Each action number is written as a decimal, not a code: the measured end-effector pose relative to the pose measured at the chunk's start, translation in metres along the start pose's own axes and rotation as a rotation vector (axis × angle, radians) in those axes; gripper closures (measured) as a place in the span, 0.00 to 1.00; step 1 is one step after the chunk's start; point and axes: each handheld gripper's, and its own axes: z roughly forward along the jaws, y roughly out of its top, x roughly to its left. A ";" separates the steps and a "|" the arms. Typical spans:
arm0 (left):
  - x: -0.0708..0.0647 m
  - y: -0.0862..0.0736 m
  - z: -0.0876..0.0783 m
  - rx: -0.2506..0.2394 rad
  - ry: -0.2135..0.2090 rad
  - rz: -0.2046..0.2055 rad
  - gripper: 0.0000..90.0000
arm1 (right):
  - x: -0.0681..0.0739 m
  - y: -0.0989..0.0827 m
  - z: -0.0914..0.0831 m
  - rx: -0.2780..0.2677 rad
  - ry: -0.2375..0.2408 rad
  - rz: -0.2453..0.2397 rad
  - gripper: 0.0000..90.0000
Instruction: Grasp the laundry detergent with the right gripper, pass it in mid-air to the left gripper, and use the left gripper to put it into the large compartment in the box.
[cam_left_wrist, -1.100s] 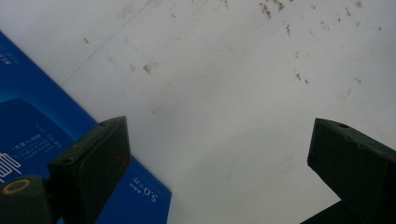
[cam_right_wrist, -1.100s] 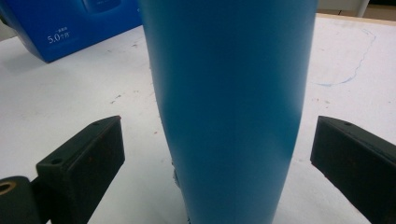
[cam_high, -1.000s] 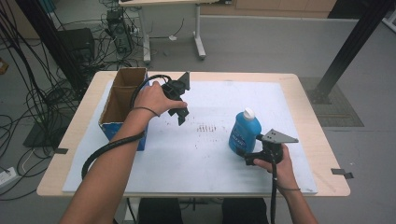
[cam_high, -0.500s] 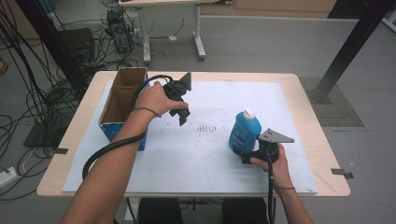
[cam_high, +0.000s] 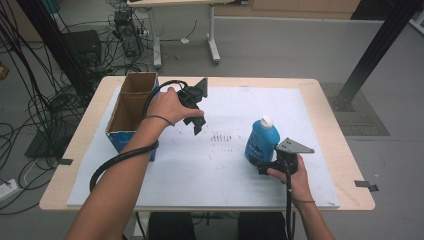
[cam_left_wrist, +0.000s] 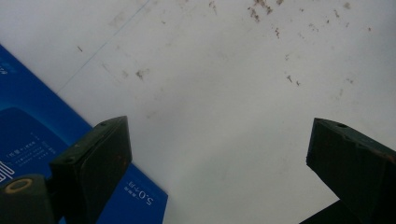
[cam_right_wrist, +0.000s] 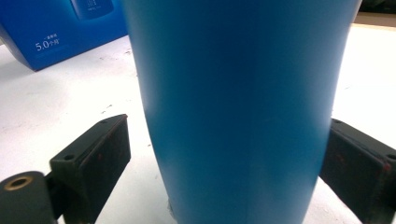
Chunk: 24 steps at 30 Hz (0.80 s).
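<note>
The white sheet (cam_high: 200, 170) covers most of the table (cam_high: 345, 165), and an open cardboard box (cam_high: 131, 107) with blue printed sides stands at its left edge. The blue bottle (cam_high: 262, 141) with a white cap stands upright right of the sheet's middle. The right gripper (cam_high: 262, 167) has its jaws on either side of the bottle's base; they have just been closing, a gap showing at the left one, while the left gripper (cam_high: 196, 125) hovers beside the box, jaws spread wide with nothing between.
</note>
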 end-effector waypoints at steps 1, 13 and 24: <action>-0.001 0.001 -0.001 0.003 0.002 0.002 0.08 | 0.000 -0.001 0.000 -0.004 -0.002 0.000 0.10; 0.000 0.001 0.001 0.005 -0.005 0.000 0.08 | 0.003 -0.002 0.002 -0.013 -0.021 -0.005 0.17; 0.000 0.001 0.001 0.005 -0.004 0.002 0.08 | 0.006 -0.003 0.004 -0.018 -0.032 -0.005 0.23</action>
